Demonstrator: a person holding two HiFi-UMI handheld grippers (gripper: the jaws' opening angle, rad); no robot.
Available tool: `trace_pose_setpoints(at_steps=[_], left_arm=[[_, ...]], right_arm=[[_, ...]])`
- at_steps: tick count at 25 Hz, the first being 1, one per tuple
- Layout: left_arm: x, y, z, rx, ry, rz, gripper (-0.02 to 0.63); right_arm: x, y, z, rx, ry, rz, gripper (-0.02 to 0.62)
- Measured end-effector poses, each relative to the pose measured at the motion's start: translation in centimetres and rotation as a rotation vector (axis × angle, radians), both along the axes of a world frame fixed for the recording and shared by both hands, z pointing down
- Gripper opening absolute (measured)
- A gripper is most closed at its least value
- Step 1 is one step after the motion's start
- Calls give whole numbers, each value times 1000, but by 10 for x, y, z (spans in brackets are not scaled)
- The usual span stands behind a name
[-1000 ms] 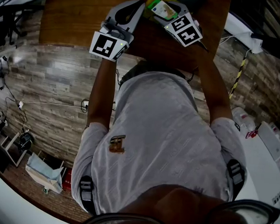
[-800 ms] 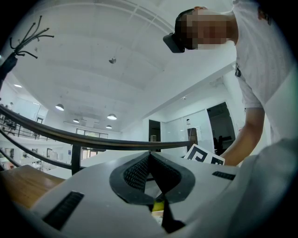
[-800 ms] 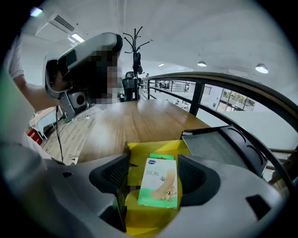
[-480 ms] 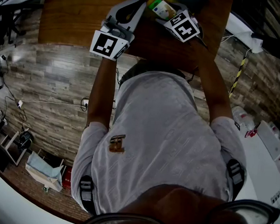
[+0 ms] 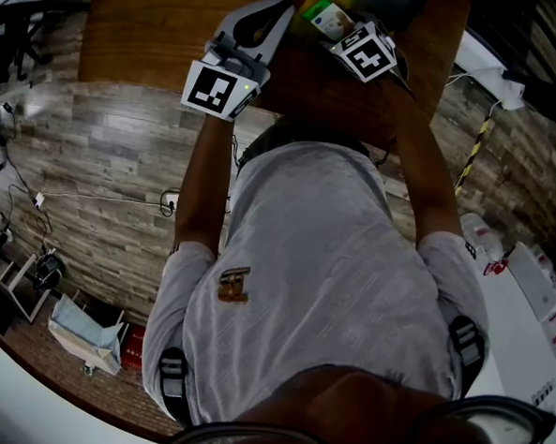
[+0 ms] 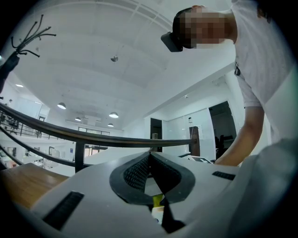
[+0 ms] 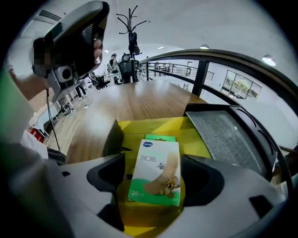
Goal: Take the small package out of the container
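Right gripper released: jaws wide apart, small package between them, pads clear. Package sits in yellow container on wooden table. Left gripper clenched, empty.

Right gripper agape — left gripper closed

My left gripper looks up at the ceiling, jaws meeting at their tips (nothing pinched). A person leans in at two o'clock, and a wooden table sits at eight.

The head view is rendered dim and underexposed. Both gripper views are brightly lit by ceiling lamps, with fisheye vignetting noted.
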State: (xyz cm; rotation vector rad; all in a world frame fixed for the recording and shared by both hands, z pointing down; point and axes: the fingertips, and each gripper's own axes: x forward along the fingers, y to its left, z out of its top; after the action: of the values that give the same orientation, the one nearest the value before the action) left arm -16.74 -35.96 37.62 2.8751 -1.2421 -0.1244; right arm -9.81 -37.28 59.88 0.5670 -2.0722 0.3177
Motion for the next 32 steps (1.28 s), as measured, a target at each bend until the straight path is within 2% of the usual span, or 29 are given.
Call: trace_pose_setpoints(at_steps=[12,19,32], left_arm=[[-10,-11,3,-2,19,10,18],[-15,-15,11,-21,4,4,18],[-17,-11,10,-24,1,5,18]], right_arm=[[1,-10,19,-57,35,8,334],[0,-11,28,-107,73,-3,333],[-3,-10,26,-115,63,-3,331]])
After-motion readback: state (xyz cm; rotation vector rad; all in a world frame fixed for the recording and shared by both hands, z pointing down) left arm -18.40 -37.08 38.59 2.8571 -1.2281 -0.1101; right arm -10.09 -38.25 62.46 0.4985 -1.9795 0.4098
